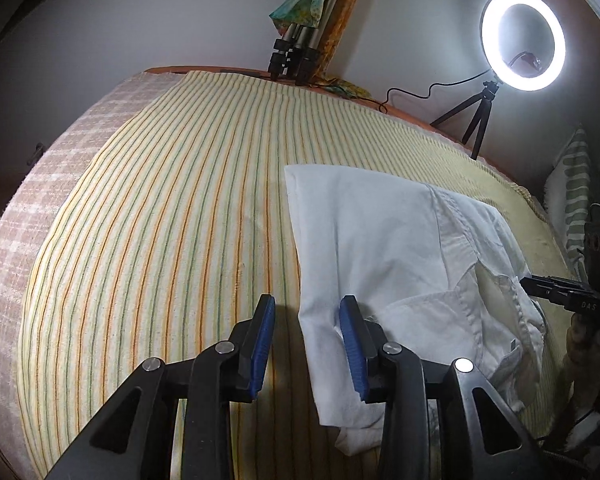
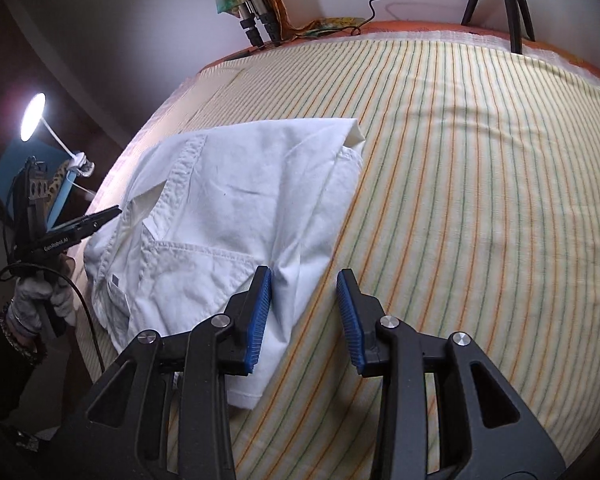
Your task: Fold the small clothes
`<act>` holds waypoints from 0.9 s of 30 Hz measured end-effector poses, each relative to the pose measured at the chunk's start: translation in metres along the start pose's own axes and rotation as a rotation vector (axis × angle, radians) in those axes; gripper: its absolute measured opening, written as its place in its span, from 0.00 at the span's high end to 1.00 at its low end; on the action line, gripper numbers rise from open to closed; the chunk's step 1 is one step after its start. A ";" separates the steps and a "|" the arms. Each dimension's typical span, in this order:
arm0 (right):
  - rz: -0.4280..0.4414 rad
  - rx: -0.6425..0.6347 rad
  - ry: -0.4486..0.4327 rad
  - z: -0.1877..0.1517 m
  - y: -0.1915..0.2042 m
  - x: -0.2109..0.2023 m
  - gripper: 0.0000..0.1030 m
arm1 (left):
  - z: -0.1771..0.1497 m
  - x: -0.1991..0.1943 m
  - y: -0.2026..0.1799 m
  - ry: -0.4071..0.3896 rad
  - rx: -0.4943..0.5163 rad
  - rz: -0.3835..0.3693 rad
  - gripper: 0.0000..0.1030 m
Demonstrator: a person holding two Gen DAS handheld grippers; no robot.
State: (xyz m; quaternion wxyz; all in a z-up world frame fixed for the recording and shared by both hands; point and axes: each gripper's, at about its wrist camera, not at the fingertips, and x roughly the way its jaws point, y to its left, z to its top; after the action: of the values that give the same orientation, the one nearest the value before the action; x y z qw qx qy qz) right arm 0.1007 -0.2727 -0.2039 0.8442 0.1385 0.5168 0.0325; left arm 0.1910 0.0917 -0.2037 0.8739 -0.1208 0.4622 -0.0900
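Note:
A small white shirt [image 1: 392, 240] lies partly folded on the striped bedspread [image 1: 180, 208], collar toward the near right. My left gripper [image 1: 308, 320] is open and empty, hovering over the shirt's near left edge. In the right wrist view the shirt [image 2: 236, 200] lies left of centre on the bedspread [image 2: 480, 184]. My right gripper [image 2: 305, 292] is open and empty, over the shirt's right edge. The right gripper shows in the left wrist view at the far right [image 1: 548, 292]. The left gripper shows in the right wrist view at the far left [image 2: 100, 220].
A lit ring light on a small tripod [image 1: 522, 40] stands at the bed's far right edge. Tripod legs with a colourful cloth [image 1: 300, 52] lean at the far wall. A striped pillow [image 1: 572, 192] lies at right. A lamp [image 2: 32, 116] shines at far left.

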 end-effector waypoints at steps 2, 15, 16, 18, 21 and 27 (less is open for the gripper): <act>0.002 0.004 -0.008 -0.002 -0.001 -0.008 0.65 | -0.001 -0.009 0.005 -0.007 -0.031 -0.017 0.66; 0.297 0.360 -0.058 -0.021 -0.046 -0.017 0.48 | -0.016 -0.007 0.041 0.047 -0.465 -0.321 0.41; 0.305 0.368 -0.052 -0.023 -0.046 -0.014 0.48 | -0.016 -0.006 0.040 0.039 -0.470 -0.328 0.41; 0.313 0.374 -0.041 -0.026 -0.045 -0.010 0.48 | -0.015 -0.005 0.038 0.038 -0.473 -0.336 0.41; 0.326 0.377 -0.049 -0.027 -0.043 -0.008 0.48 | -0.013 -0.003 0.036 0.040 -0.470 -0.339 0.41; 0.351 0.378 -0.050 -0.028 -0.037 -0.004 0.48 | -0.010 0.000 0.031 0.052 -0.443 -0.325 0.44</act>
State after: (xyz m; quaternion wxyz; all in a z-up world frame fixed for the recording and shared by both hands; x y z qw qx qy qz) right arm 0.0708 -0.3037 -0.2222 0.7971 0.3823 0.4609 0.0777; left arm 0.1843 0.1198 -0.2182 0.7882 -0.3792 0.4674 -0.1287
